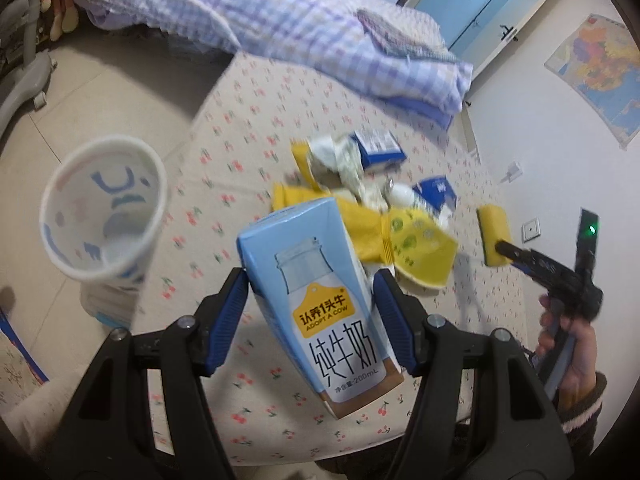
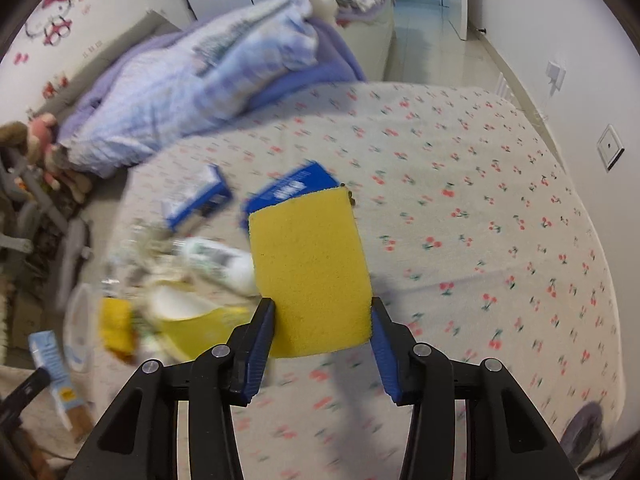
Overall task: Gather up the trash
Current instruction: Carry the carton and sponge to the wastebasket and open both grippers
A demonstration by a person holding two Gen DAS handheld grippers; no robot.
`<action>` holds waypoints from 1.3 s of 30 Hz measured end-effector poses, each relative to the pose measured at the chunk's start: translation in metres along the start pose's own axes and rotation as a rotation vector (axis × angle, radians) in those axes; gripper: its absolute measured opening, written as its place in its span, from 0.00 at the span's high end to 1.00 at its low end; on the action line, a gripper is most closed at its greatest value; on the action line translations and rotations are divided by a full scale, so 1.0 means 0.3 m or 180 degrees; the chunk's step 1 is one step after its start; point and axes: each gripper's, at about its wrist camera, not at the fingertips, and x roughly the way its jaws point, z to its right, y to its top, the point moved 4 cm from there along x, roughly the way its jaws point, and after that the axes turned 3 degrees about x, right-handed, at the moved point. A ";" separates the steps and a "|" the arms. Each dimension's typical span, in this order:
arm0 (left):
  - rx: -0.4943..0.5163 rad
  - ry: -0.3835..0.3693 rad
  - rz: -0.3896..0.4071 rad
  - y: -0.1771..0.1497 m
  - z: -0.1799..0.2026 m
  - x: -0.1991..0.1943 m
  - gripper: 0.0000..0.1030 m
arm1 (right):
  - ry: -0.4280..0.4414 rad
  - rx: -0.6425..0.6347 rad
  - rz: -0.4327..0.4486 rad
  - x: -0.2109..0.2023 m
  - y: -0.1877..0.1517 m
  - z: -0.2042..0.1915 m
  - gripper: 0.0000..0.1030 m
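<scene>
I have the milk carton [image 1: 320, 312] pinched across its narrow sides in my left gripper [image 1: 310, 284], lifted over the bed [image 1: 248, 92] near the trash pile [image 1: 360, 200] and a paper cup [image 1: 104, 212]; it looks light and easily dented, so I'd keep the grip at mid-body and gentle. My right gripper [image 2: 323, 312] clamps a yellow sponge [image 2: 312, 268] by its lower edges, soft and springy, above the sheet. The carton reads "ADOPT A COW", with "200mL" at the bottom.
</scene>
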 end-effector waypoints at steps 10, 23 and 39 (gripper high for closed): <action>-0.0217 0.0332 0.0594 0.128 -0.228 -0.143 0.36 | 0.0535 -0.0450 0.0084 -0.073 -0.046 -0.396 0.54; -0.0857 0.0592 0.0645 0.156 -0.574 -0.081 0.36 | 0.0965 -0.0953 -0.0205 0.054 -0.158 -0.865 0.54; -0.0660 0.1314 0.0320 0.068 -0.709 -0.105 0.07 | 0.1136 -0.1063 -0.0501 0.190 -0.252 -1.089 0.52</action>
